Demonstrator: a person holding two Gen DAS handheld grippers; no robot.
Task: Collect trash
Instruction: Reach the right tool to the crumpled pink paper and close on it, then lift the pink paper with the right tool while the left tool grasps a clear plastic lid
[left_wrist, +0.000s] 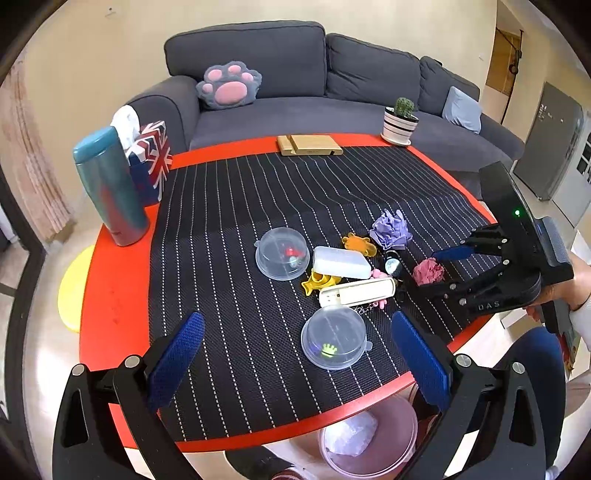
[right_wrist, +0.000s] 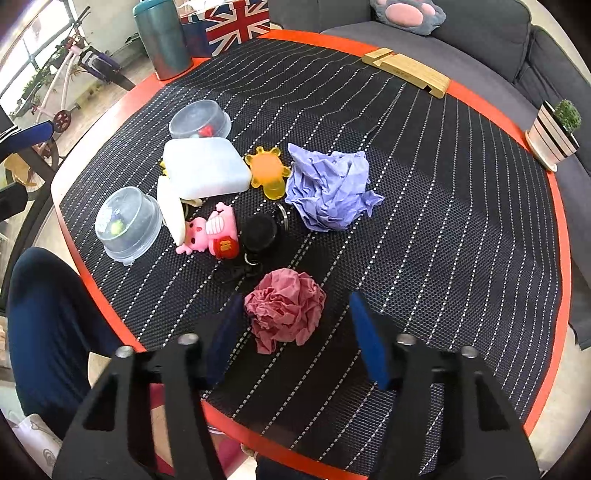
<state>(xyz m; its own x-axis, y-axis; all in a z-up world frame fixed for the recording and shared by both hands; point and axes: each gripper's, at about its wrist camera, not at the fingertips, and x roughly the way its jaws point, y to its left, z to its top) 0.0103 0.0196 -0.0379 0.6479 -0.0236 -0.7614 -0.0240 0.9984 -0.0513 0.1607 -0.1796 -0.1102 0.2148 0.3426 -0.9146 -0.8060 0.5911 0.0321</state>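
- Trash on the mat comes to two crumpled paper balls: a pink paper ball near the table's near edge and a purple paper ball farther in, well apart from it.
- The right gripper points steeply down at the pink ball, which sits between its two blue pads. The left pad is touching or nearly touching the paper; the right pad stands clear of it, so the jaws are apart and not clamped.
- The left gripper hangs over the near edge of the table with its jaws wide apart and nothing between them. A clear round box lies on the mat beyond its fingers.
- A pink bin with a white liner stands on the floor under the near table edge, seen from the left wrist view.
- Between the two paper balls and to their left lies a cluster: a white box, an orange toy, a pink pig figure, a black round keyring and a second clear round box.
- At the far side of the red table stand a teal flask, a flag-printed tissue box, a wooden stand and a potted cactus, with a grey sofa behind.
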